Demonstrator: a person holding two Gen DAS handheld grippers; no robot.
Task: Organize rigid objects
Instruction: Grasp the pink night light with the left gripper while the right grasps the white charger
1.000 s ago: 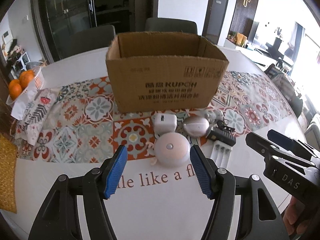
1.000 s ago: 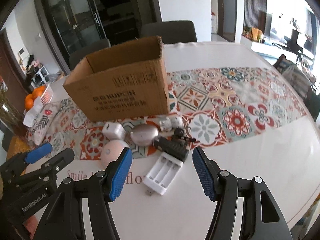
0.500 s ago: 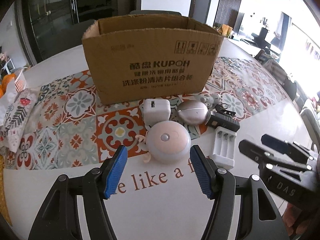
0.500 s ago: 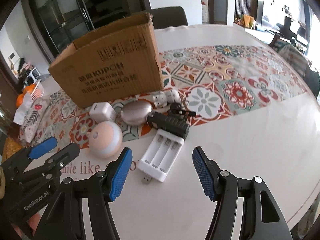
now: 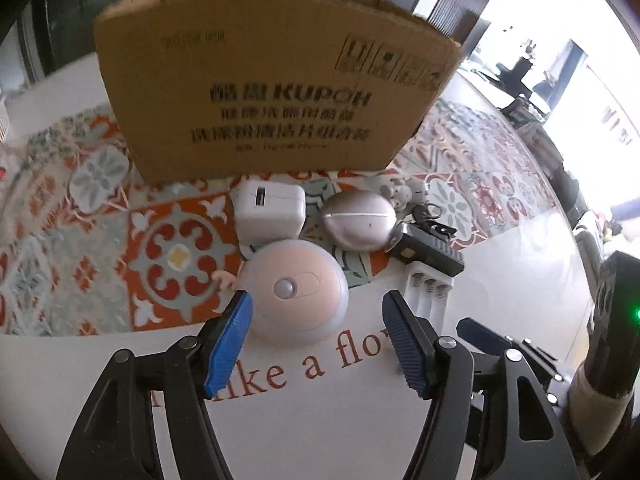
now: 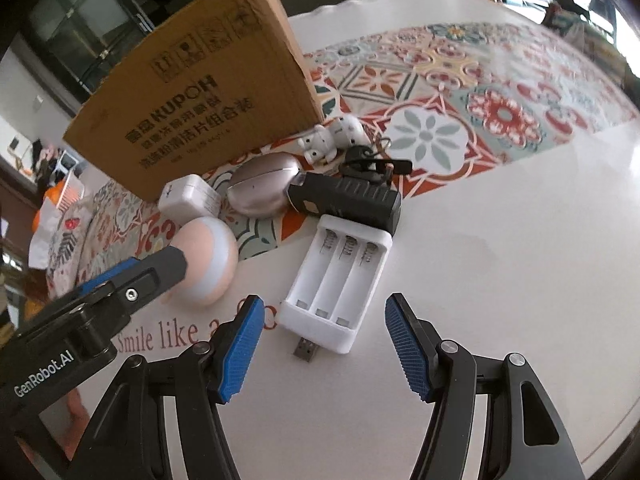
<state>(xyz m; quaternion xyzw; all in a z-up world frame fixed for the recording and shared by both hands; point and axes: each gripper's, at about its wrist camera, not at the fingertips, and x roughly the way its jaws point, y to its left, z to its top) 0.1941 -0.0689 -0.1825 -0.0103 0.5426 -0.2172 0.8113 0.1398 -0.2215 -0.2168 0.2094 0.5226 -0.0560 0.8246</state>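
Nothing boxed yet; all items lie on the counter [image 6: 500,240] at the cardboard box's [image 5: 272,92] six o'clock. Left claw [image 5: 316,338] opening, empty, flanking pink dome light [image 5: 294,296]; right claw [image 6: 322,346] apart, empty, at white battery charger's [image 6: 340,280] six o'clock.

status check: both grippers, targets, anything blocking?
Left gripper opening, nearing pink dome light. Right gripper open over white battery charger. Nothing held. Black device overlaps charger's far end.
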